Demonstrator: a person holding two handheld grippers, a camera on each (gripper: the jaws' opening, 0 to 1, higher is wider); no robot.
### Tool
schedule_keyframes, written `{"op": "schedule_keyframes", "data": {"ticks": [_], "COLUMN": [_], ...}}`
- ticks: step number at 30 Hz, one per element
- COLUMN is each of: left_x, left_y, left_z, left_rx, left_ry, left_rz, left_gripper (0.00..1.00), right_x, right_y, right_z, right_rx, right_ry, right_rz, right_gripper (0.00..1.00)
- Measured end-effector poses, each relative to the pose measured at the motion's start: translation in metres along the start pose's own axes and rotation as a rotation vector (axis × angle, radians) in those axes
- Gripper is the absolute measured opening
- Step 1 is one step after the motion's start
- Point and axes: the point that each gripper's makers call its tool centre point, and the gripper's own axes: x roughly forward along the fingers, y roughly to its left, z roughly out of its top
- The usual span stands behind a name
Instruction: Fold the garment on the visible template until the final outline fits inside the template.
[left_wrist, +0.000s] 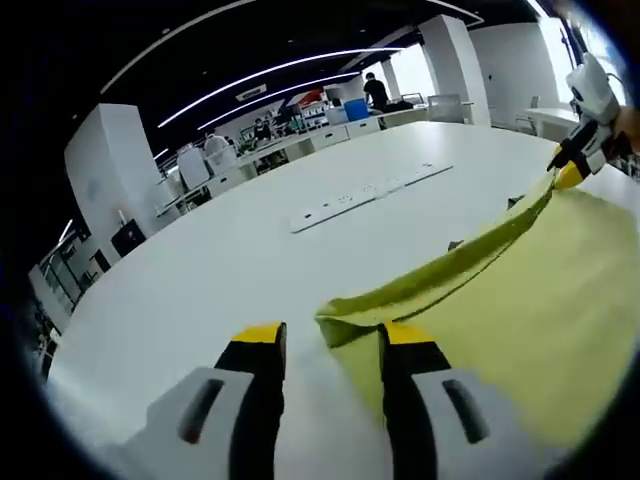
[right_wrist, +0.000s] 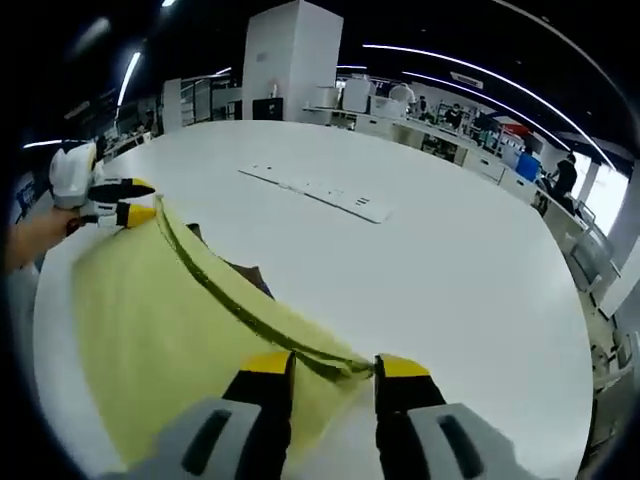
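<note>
Open-plan office behind, desks and people far back; big white table (left_wrist: 200, 270) fills the foreground, with a flat white strip (left_wrist: 370, 193) lying further out on it. Yellow-green garment (left_wrist: 520, 300) lies spread on the table, its far edge rolled into a raised fold running as a long ridge between the two grippers. Left gripper (left_wrist: 325, 350) sits at one end of that ridge, jaws spread, fold corner just inside the right-hand jaw, not visibly pinched. Right gripper (right_wrist: 330, 375) is at the other end, jaws also apart, with the fold edge lying between them, not clamped. Each gripper appears at the far end of the other's view. Dark bits under the cloth (right_wrist: 250, 275) may be the template; can't tell. Long axis runs gripper to gripper, so both ends are equally near; likely both close next.
</note>
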Motion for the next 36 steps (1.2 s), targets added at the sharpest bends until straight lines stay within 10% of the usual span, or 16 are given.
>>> {"op": "schedule_keyframes", "data": {"ticks": [8,18,27,36], "left_x": [0.003,0.019,0.012,-0.005], "left_y": [-0.006,0.038,0.04,0.019], "left_z": [0.0,0.001,-0.008,-0.003], "left_rx": [0.006,-0.138,-0.141,-0.303], "left_ry": [-0.011,-0.024,0.02,-0.014], "left_rz": [-0.047,0.164,0.16,0.016], "left_gripper": [0.47,0.34,0.3,0.63], "right_x": [0.004,0.02,0.016,-0.002], "right_y": [-0.017,-0.034,-0.042,-0.01], "right_z": [0.003,0.008,0.005,0.011], "right_rx": [0.091,0.181,0.251,0.275], "right_ry": [-0.049,-0.079,-0.08,-0.095], "right_rz": [-0.061,-0.155,-0.192,-0.036], "right_gripper": [0.34,0.25,0.23,0.58]}}
